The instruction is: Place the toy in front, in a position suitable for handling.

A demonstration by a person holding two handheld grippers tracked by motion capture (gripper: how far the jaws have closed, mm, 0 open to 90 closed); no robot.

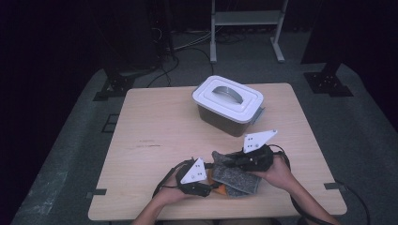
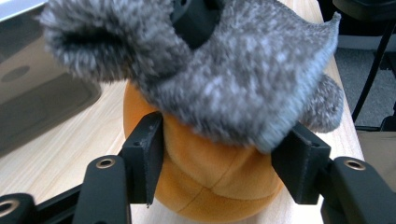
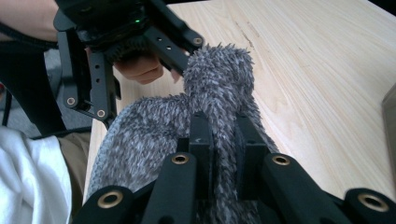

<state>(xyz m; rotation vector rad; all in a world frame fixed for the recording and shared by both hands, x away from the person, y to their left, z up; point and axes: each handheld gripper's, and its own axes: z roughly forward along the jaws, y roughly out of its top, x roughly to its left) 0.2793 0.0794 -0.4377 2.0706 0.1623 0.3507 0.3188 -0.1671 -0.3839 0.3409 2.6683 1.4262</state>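
Observation:
A grey fuzzy sock lies draped over an orange plush toy near the table's front edge. My left gripper comes in from the left; in the left gripper view its pads press both sides of the orange plush toy, with the sock hanging over its top. From the right, my right gripper is shut on a bunched fold of the sock, pinched tight between its jaws and lifted a little. The left gripper's fingers and a hand show behind the sock.
A white-lidded plastic box with a grey handle stands at the back middle of the wooden table. Cables trail from both grippers over the front edge. Dark floor, stand feet and a metal rack surround the table.

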